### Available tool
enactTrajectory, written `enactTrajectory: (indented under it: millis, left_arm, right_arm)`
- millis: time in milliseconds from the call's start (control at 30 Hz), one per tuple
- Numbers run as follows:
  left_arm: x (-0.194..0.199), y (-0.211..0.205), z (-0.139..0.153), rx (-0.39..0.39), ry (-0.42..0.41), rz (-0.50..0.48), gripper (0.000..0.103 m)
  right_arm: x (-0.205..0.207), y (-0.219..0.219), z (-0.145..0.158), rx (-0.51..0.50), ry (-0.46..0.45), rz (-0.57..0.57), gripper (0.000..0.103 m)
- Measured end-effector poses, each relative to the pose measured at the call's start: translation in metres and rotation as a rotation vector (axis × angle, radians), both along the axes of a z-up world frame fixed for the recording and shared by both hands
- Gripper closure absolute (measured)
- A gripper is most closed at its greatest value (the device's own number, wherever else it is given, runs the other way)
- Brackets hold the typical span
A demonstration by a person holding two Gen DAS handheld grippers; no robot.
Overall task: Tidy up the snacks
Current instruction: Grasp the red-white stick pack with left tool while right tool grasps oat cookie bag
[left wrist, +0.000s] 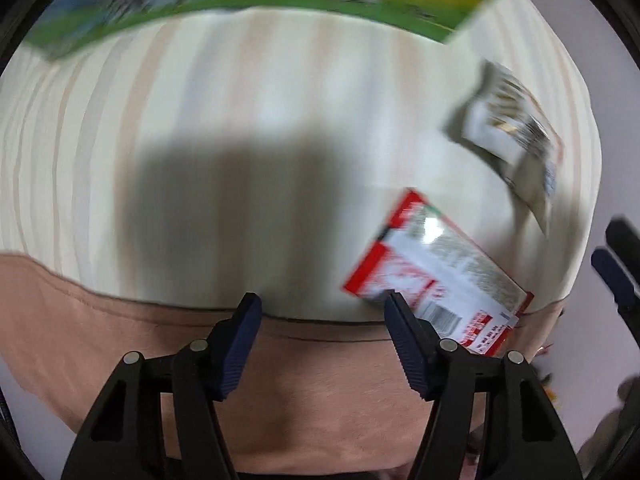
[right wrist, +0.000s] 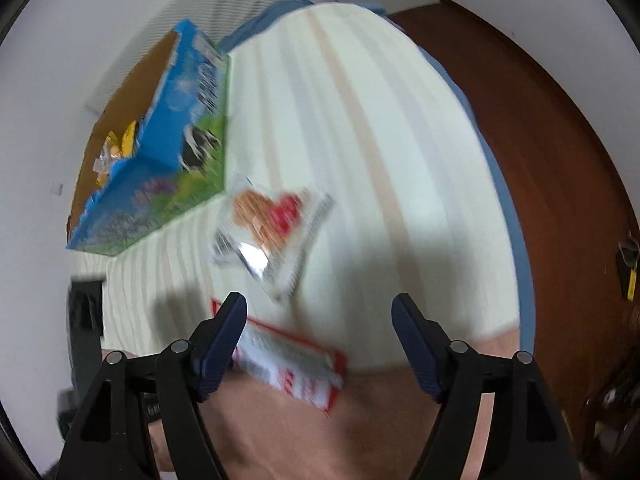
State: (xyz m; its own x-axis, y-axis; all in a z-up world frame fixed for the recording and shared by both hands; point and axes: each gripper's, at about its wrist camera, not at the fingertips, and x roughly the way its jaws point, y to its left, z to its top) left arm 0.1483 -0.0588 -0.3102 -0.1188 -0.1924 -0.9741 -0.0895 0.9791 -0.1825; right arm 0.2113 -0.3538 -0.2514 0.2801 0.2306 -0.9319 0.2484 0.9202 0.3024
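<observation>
Both views are blurred by motion. A red and white snack packet (left wrist: 436, 272) lies flat on the striped bed near its front edge; it also shows in the right wrist view (right wrist: 292, 364). A silvery packet with a biscuit picture (right wrist: 272, 228) lies further in, and shows in the left wrist view (left wrist: 512, 136). A blue and green cardboard box (right wrist: 168, 152) stands open at the back with yellow snacks (right wrist: 120, 144) inside. My left gripper (left wrist: 322, 300) is open and empty, its right finger beside the red packet. My right gripper (right wrist: 320, 304) is open and empty above the bed.
The cream striped bedcover (left wrist: 240, 120) has a pink-brown band (left wrist: 280, 392) along its front edge. A brown wooden floor (right wrist: 540, 140) lies to the right of the bed. White walls (right wrist: 100, 20) stand behind. The other gripper (left wrist: 616, 272) shows at the right edge.
</observation>
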Motion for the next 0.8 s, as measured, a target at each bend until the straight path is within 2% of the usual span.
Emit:
enactTrajectory:
  millis: [100,133,167,200,367,500,600,667,700,733,767,800]
  left_arm:
    - [-0.002,0.020,0.000,-0.069,0.033,0.090,0.041]
    - [-0.004,0.023,0.001,-0.078,0.034,0.105,0.041]
    - [-0.006,0.026,0.002,-0.089,0.034,0.116,0.041]
    - [-0.010,0.028,0.002,-0.091,0.034,0.117,0.041]
    - [-0.011,0.033,0.012,-0.095,0.028,0.118,0.041]
    - [-0.007,0.029,0.021,-0.130,0.033,0.105,0.041]
    - [0.005,0.025,0.030,-0.142,0.038,0.077,0.041]
    - [0.007,0.017,0.033,-0.141,0.042,0.055,0.041]
    - [0.009,0.012,0.030,-0.142,0.045,0.048,0.041]
    - [0.010,0.006,0.029,-0.142,0.051,0.041,0.041]
    - [0.015,0.003,0.022,-0.144,0.053,0.037,0.041]
    - [0.015,-0.006,0.020,-0.141,0.056,0.027,0.041]
  right_arm:
    - [0.016,-0.004,-0.023,0.069,0.068,-0.002,0.027]
    - [0.017,-0.002,-0.036,0.086,0.098,0.003,0.030]
    - [0.016,0.002,-0.047,0.090,0.126,0.017,0.039]
    - [0.013,0.008,-0.057,0.097,0.137,0.028,0.044]
    - [-0.020,0.033,-0.070,0.164,0.142,0.024,0.045]
    - [-0.048,0.046,-0.081,0.312,0.152,-0.038,0.045]
    - [-0.067,0.061,-0.093,0.463,0.206,-0.032,0.045]
    - [-0.072,0.061,-0.089,0.448,0.212,-0.022,0.045]
    - [-0.073,0.057,-0.082,0.400,0.201,-0.013,0.040]
    - [-0.074,0.051,-0.075,0.350,0.186,-0.005,0.034]
    - [-0.075,0.046,-0.067,0.298,0.168,-0.002,0.021]
    - [-0.074,0.038,-0.058,0.240,0.145,0.001,0.016]
